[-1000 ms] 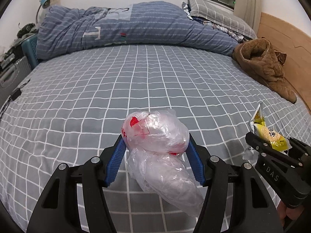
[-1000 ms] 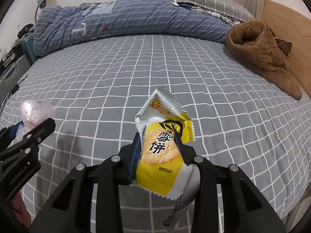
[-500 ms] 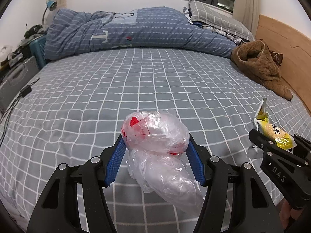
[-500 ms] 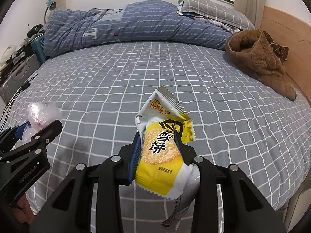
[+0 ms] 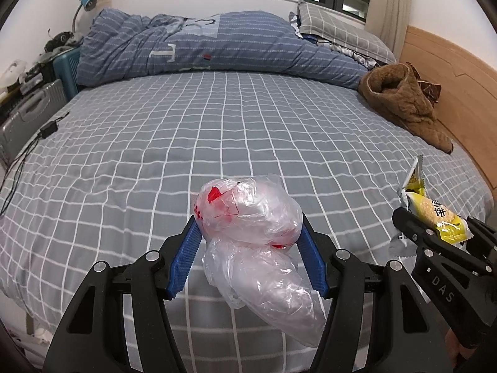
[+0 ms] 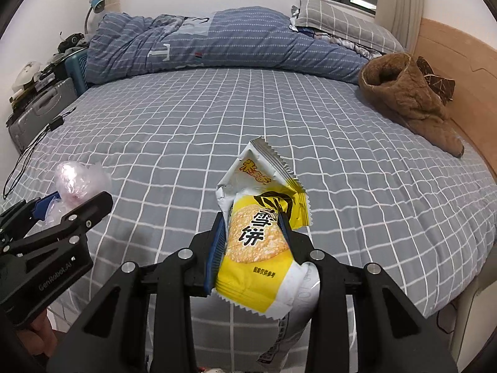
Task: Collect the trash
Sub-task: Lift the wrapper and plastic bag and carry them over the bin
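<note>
Left gripper: clamped on a crumpled clear plastic bag with red print — the bag is pressed between the blue pads and hangs below them, above the near edge of the bed.
Right gripper: closed on a yellow rice-cracker wrapper; its torn silver top is seen sticking up past the fingertips.
Bed: covered by a grey checked sheet.
Far side: a blue striped duvet is bunched along it — a grey checked pillow beside it.
Right edge: a brown fleece garment is laid by the wooden headboard.
</note>
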`<state>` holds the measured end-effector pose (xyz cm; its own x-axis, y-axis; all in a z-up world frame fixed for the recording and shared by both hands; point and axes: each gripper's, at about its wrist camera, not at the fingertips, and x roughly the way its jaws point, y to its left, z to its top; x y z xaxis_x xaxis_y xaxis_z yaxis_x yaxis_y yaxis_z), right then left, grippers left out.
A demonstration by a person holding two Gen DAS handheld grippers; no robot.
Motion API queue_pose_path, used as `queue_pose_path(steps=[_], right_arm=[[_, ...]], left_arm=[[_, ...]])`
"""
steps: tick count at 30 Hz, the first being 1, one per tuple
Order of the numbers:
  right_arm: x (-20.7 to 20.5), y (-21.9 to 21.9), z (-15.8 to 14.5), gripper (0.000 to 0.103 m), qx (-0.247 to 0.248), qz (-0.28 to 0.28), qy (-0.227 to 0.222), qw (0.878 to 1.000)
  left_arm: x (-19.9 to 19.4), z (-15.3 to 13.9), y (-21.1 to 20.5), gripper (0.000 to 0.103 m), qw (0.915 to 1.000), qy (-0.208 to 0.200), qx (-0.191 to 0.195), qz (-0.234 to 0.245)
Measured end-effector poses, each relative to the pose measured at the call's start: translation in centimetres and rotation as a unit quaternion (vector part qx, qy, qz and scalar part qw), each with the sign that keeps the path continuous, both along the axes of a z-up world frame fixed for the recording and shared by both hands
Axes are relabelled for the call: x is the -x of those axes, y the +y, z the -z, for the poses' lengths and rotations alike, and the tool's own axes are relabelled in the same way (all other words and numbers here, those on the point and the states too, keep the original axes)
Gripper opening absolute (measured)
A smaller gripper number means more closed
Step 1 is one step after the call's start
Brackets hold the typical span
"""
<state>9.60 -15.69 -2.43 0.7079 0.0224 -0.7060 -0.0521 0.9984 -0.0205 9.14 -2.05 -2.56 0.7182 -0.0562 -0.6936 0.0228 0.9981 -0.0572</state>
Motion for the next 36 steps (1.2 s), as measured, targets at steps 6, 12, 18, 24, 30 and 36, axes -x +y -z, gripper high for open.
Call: queue_pose_path(steps=[6, 12, 18, 24, 30, 36], right_arm=[[2.6, 0.1, -0.4, 0.032, -0.002, -0.002, -0.003, 1.0], [5.3, 0.6, -0.2, 0.032, 0.0, -0.012, 0.001, 1.0], [8.1, 0.3, -0.4, 0.032, 0.002, -0.015, 0.001, 1.0], [11.0, 0.3, -0.6, 0.032, 0.005, -0.015, -0.001, 1.0], [13.8, 0.7, -0.2, 0.032, 0.002, -0.019, 0.006, 1.0], [16.0, 1.6, 0.2, 0.032, 0.003, -0.026, 0.015, 1.0]], left_arm=[[2.9, -0.3, -0.1, 0.06, 1.0, -0.002, 0.0, 0.002], [5.8, -0.8, -0.1, 0.06, 1.0, -0.004, 0.003, 0.004], [8.5, -1.1, 0.1, 0.06, 1.0, -0.004, 0.005, 0.005], [11.1, -1.3, 0.1, 0.06, 0.9999, -0.005, 0.006, 0.008], [13.5, -1.4, -0.2, 0.06, 0.9999, -0.006, 0.004, 0.012], [15.7, -1.5, 0.0, 0.06, 0.9999, -0.004, 0.007, 0.006]])
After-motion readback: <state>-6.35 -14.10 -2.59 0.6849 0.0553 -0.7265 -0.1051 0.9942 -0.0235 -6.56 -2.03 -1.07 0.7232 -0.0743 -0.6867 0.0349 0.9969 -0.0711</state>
